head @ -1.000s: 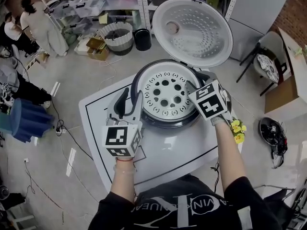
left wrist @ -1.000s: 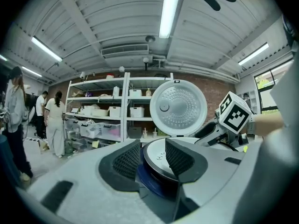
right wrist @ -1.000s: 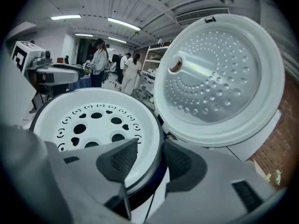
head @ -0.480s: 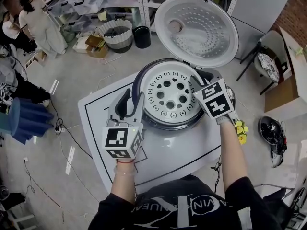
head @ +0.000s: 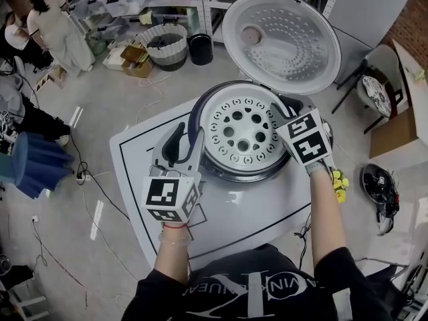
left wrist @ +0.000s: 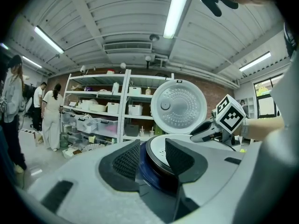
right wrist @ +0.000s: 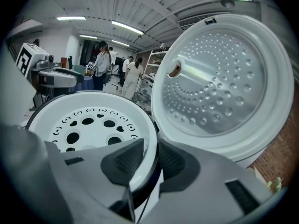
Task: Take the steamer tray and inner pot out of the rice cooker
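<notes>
Two things worry us here. The right tongs (right wrist: pixel 150 155) have just been closing and now pinch the right rim of the steamer tray (head: pixel 242 131). The tray sits level in the mouth of the rice cooker (head: pixel 198 107) on the bench (head: pixel 247 209), and the inner pot lies hidden beneath it. With a grip on one edge only, we judge the tray may tip as it rises, catch its far rim on the cooker wall, or slide from the pads. We cannot tell whether the outer pad also takes in the pot's lip; if so, pot and tray could come up together and drop. The left tongs (left wrist: pixel 153 155) stand spread, straddling the cooker's left rim without pressing on it, so nothing steadies the body if the tray sticks. The open lid (head: pixel 281 35) stands just behind, and a hasty lift could strike it.
</notes>
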`<state>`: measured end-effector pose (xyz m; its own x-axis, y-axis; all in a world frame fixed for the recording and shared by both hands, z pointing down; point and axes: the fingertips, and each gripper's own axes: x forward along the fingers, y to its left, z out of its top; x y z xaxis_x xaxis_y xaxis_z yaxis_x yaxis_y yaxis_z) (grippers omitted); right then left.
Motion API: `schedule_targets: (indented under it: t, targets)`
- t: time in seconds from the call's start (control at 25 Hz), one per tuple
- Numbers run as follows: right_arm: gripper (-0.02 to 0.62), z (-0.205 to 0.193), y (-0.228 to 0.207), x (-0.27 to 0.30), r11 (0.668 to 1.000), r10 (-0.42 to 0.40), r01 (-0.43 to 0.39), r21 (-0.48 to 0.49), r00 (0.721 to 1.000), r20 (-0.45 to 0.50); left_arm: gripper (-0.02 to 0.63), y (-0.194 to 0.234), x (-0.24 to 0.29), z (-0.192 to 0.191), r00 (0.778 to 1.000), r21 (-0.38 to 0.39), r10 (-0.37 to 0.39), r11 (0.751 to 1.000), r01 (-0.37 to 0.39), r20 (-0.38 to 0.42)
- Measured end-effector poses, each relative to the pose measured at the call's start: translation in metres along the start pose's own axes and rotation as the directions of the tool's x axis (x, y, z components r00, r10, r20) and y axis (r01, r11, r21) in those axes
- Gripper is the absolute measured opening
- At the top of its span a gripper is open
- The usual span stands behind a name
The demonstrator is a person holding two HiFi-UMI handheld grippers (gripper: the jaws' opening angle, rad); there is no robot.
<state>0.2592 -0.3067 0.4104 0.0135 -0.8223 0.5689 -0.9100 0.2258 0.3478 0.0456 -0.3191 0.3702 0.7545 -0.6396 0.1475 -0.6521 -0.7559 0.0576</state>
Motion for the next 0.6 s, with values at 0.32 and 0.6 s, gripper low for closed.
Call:
schedule_targets:
  t: [0.32,0.6]
  targets:
    - [0.084,0.012,-0.005,-0.005,0.998,0.004,-0.010,0.054,0.993,0.114,0.141,-0.004,0.006,0.000,0.999,-0.035,-0.035,0.999,0.034,-0.007]
    - [0.083,0.017,-0.002,-0.005,0.999,-0.010,0.014,-0.036,0.995,0.101,0.141,-0.014,0.014,0.001,0.995,0.039,-0.091,0.995,0.093,-0.050]
